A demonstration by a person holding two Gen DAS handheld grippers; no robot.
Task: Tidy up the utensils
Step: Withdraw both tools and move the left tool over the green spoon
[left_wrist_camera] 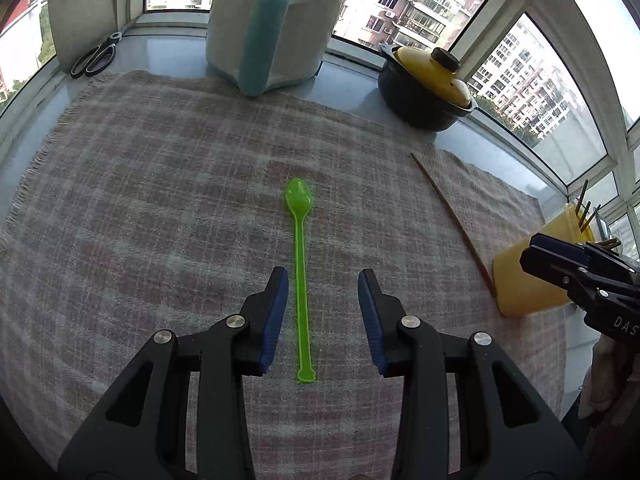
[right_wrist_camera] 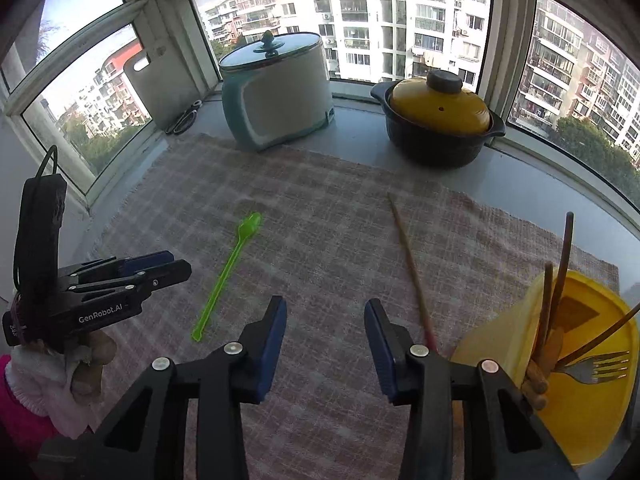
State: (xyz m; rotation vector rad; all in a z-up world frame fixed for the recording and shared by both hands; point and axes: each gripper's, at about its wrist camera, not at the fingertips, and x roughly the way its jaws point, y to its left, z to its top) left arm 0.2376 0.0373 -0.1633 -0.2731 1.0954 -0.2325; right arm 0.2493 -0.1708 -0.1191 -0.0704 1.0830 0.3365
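A translucent green spoon (left_wrist_camera: 300,264) lies on the checked cloth (left_wrist_camera: 160,200), bowl pointing away. My left gripper (left_wrist_camera: 323,278) hovers over it, open; the handle runs between the jaws, closer to the left pad, and neither pad touches it. My right gripper (right_wrist_camera: 325,306) is open with only cloth between its fingers. Just right of it lies a wooden chopstick (right_wrist_camera: 412,272). A yellow holder (right_wrist_camera: 580,400) at the right edge contains chopsticks and a fork (right_wrist_camera: 596,366). The right wrist view also shows the left gripper (right_wrist_camera: 180,264) beside the spoon (right_wrist_camera: 228,276).
At the back stand a white-and-blue electric pot (left_wrist_camera: 276,28) and a dark casserole with a yellow lid (left_wrist_camera: 428,88). Scissors (left_wrist_camera: 96,58) and a cutting board (left_wrist_camera: 84,4) sit at the back left. Window frames enclose the counter. A person's hand (right_wrist_camera: 92,364) holds the left gripper.
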